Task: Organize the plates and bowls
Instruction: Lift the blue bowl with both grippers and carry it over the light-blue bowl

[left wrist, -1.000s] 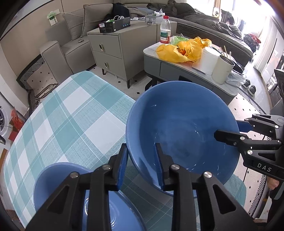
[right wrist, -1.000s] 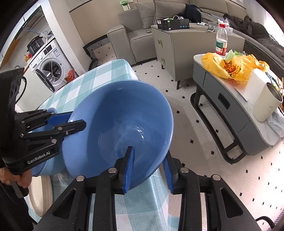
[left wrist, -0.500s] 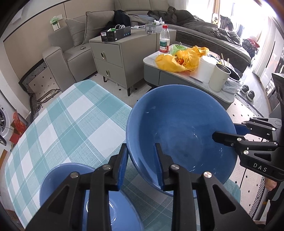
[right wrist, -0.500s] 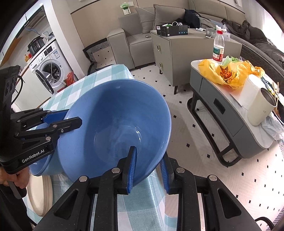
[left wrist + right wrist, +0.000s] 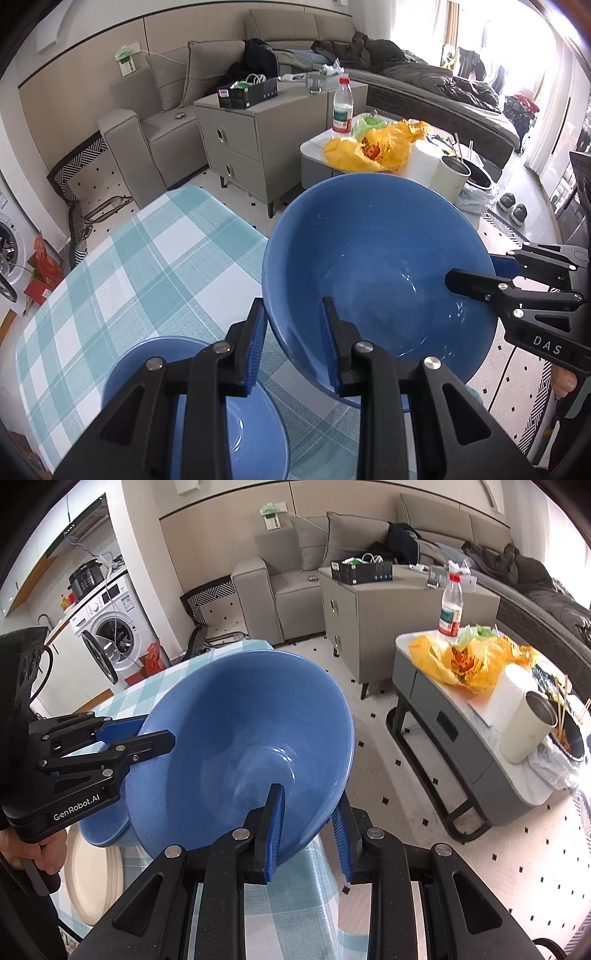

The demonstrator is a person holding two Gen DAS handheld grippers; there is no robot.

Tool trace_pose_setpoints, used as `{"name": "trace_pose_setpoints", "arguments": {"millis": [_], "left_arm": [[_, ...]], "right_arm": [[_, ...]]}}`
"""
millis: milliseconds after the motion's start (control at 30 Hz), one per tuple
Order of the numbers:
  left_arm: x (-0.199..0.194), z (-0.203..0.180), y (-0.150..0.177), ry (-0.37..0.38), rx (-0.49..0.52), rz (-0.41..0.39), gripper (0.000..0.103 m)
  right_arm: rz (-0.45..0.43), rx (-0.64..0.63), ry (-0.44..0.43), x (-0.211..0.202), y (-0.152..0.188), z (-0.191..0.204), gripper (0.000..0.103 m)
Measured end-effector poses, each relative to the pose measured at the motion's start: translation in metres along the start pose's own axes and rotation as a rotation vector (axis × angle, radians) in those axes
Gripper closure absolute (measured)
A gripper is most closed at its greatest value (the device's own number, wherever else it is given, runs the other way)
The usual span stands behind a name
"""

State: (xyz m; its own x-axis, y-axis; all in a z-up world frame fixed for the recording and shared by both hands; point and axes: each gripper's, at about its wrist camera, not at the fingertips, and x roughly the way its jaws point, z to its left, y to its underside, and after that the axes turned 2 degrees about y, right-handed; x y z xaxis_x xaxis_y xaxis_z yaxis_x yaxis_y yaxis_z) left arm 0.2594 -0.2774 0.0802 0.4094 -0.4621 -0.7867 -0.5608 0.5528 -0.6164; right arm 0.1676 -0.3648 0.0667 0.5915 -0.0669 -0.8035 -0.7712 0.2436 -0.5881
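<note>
A large blue bowl hangs tilted above the checked tablecloth, gripped from two sides. My left gripper is shut on its near rim, one pad inside and one outside; from the right wrist it shows at the bowl's left edge. My right gripper is shut on the opposite rim and appears in the left wrist view at the bowl's right edge. A smaller blue dish lies on the table below my left gripper. A cream plate lies beside it.
The table's edge runs just under the bowl, with tiled floor beyond. A grey coffee table carries a yellow bag, paper roll and cup. A grey cabinet, sofa and washing machine stand further off.
Both grippers have risen together with the blue bowl; the table and the smaller blue dish now sit lower and farther below. Both grips on the rim are unchanged.
</note>
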Motion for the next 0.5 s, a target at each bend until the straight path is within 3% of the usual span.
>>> {"name": "trace_pose_setpoints", "arguments": {"millis": [500], "left_arm": [[-0.052,0.022,0.011,-0.032,-0.053,-0.074,0.076]], "right_arm": [[-0.056,-0.06,-0.034,-0.039,-0.013,0.04,0.077]]}}
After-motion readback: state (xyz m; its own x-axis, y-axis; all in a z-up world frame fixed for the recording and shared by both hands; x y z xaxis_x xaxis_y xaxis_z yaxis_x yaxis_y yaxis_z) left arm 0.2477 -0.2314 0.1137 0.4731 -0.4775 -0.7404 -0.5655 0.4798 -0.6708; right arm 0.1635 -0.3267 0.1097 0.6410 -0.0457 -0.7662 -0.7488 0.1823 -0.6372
